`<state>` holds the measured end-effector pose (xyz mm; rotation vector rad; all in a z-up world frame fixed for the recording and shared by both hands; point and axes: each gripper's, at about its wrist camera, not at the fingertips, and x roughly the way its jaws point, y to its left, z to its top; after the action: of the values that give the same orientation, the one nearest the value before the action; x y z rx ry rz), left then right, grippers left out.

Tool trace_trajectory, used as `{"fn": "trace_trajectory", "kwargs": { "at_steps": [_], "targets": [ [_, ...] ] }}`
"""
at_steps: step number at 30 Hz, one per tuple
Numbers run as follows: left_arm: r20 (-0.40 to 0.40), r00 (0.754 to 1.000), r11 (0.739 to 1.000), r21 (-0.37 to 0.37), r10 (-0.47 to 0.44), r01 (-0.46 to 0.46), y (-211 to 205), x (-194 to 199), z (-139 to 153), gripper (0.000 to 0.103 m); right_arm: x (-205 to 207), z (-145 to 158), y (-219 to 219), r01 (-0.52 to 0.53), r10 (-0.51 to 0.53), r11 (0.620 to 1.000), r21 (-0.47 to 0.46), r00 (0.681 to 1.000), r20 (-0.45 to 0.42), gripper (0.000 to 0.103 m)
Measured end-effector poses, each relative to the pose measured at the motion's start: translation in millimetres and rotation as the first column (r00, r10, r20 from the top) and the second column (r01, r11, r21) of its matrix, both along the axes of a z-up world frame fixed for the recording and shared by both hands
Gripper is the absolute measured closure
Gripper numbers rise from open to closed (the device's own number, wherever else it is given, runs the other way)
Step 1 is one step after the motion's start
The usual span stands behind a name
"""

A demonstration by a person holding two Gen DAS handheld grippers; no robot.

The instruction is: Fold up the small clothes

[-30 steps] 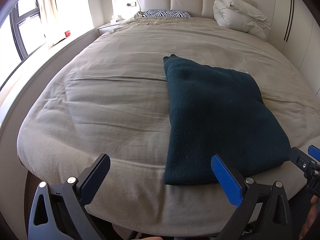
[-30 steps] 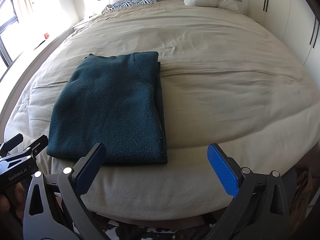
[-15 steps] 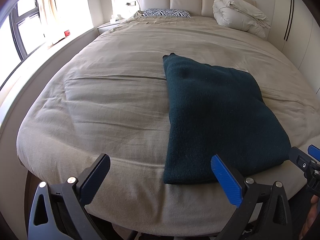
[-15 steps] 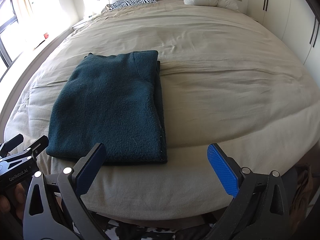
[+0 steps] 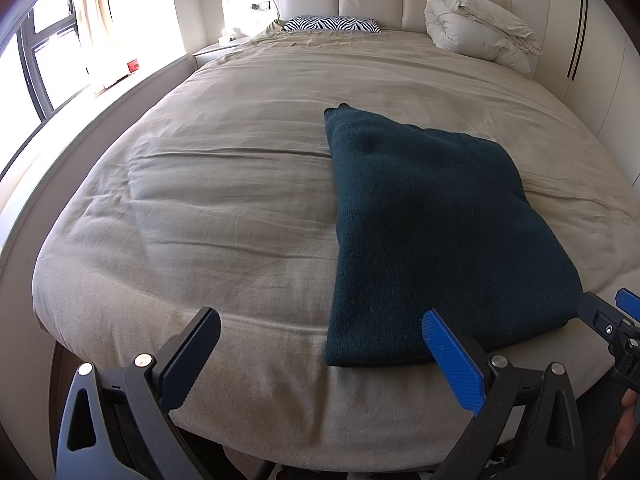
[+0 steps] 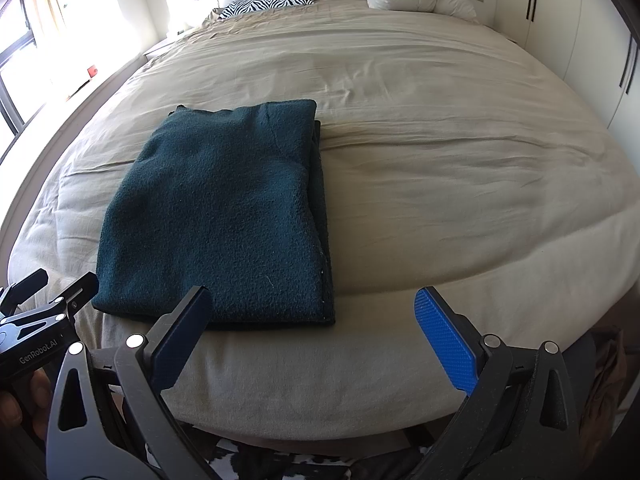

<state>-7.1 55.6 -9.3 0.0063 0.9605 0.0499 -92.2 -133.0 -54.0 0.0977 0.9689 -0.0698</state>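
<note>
A dark teal knitted garment [image 5: 432, 232] lies folded into a flat rectangle near the foot edge of the bed [image 5: 224, 208]; it also shows in the right wrist view [image 6: 224, 216]. My left gripper [image 5: 320, 356] is open and empty, held at the bed's foot edge, left of the garment's near corner. My right gripper [image 6: 312, 336] is open and empty, at the foot edge by the garment's near right corner. Each gripper shows at the edge of the other's view: the right one [image 5: 616, 320], the left one [image 6: 44, 300].
The bed carries a beige cover. A zebra-print pillow [image 5: 332, 24] and a bundled white duvet [image 5: 476, 24] lie by the headboard. A window [image 5: 44, 52] and ledge run along the left; white wardrobe doors [image 5: 588, 56] stand on the right.
</note>
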Motion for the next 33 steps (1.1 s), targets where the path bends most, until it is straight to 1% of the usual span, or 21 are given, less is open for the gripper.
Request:
{"fn": "trace_trajectory", "kwargs": {
  "at_steps": [33],
  "targets": [
    [-0.005, 1.0, 1.0, 0.001, -0.005, 0.005, 1.8, 1.0, -1.9, 0.0, 0.6, -0.9, -1.8, 0.0, 0.0, 1.0, 0.002, 1.0, -0.002, 0.0]
  ]
}}
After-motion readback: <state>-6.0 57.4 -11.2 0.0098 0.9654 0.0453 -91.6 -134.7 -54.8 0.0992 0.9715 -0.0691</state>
